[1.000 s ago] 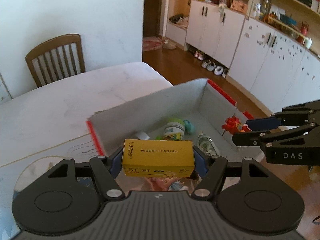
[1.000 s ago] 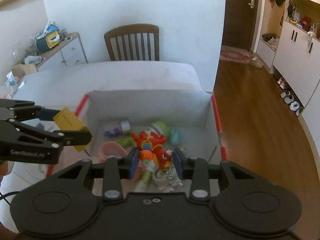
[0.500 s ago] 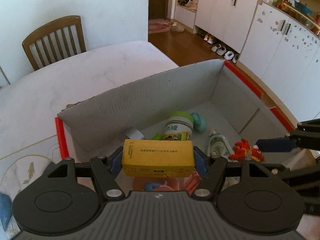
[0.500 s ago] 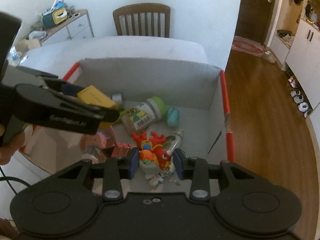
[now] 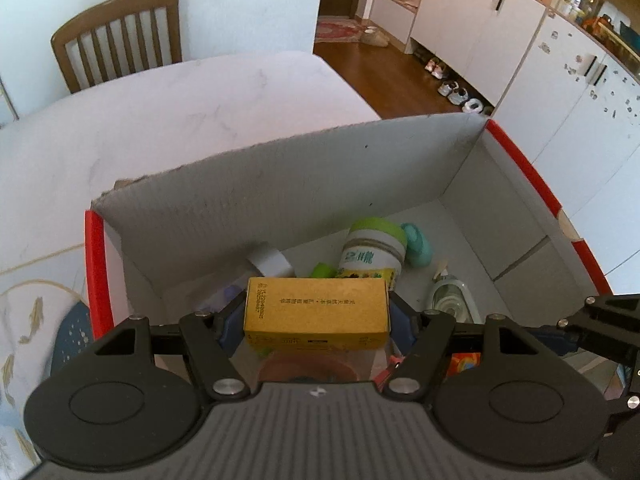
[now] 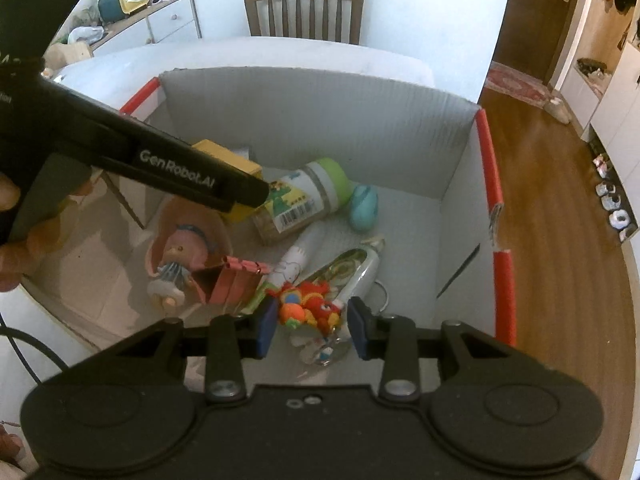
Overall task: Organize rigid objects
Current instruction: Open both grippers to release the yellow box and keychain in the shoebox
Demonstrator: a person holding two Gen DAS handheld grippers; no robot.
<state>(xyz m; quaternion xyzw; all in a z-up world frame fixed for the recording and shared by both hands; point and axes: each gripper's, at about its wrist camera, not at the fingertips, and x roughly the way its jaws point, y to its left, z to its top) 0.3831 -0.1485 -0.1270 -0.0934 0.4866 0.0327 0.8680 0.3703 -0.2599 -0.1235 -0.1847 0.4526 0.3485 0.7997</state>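
Clamping the yellow carton (image 5: 317,313) crosswise, the left gripper (image 5: 316,320) hangs above the cardboard box (image 5: 280,184) floor — right gripper (image 6: 313,322) pinching a red toy (image 6: 310,306).

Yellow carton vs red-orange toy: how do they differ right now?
The yellow carton is a plain rectangular box with printed text; the red-orange toy is a lumpy, multicoloured figure. The carton spans the left hand-held gripper wide; the toy sits in a narrower right hand-held gripper. Shared: both are held above the open cardboard box.
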